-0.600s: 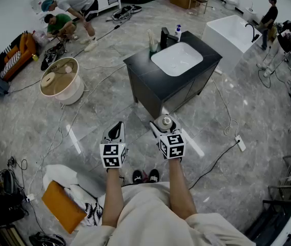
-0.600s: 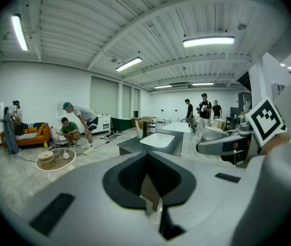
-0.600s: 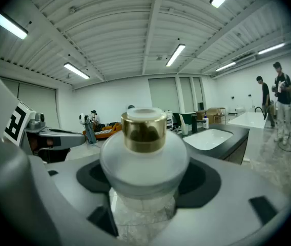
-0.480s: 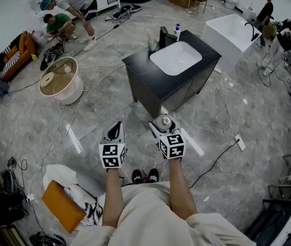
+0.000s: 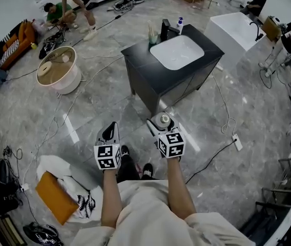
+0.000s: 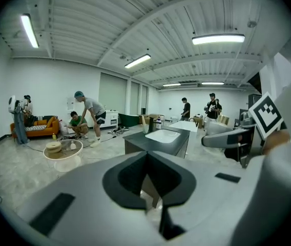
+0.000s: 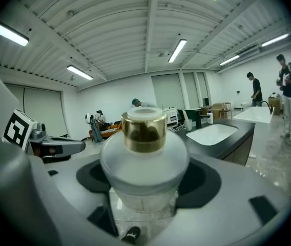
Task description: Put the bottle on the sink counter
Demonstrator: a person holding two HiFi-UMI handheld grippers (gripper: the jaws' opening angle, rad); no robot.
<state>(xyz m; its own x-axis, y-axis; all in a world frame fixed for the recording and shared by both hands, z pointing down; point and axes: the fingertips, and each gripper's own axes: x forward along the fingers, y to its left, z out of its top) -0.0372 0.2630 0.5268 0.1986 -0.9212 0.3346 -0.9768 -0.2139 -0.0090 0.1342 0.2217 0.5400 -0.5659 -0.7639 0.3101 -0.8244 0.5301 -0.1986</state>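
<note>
A frosted round bottle (image 5: 163, 120) with a gold collar (image 7: 144, 131) stands upright between the jaws of my right gripper (image 5: 162, 123), which is shut on its wide body (image 7: 144, 160) and holds it above the floor. The black sink counter (image 5: 140, 65) with a white basin (image 5: 177, 52) stands a few steps ahead; it also shows in the right gripper view (image 7: 232, 135) and the left gripper view (image 6: 158, 143). My left gripper (image 5: 110, 132) is level with the right one, shut and empty, its pads meeting (image 6: 146, 155).
A black faucet (image 5: 165, 32), a cup (image 5: 152, 39) and a pump bottle (image 5: 179, 24) stand at the counter's back edge. A round low table (image 5: 57, 76) is at left, a white bathtub (image 5: 235, 32) at right. Cables and a power strip (image 5: 237, 143) lie on the floor. People are at the room's edges.
The person has stepped forward, with one foot now ahead, and the counter sits slightly nearer. Both grippers keep their pose, the bottle still in the right one.
</note>
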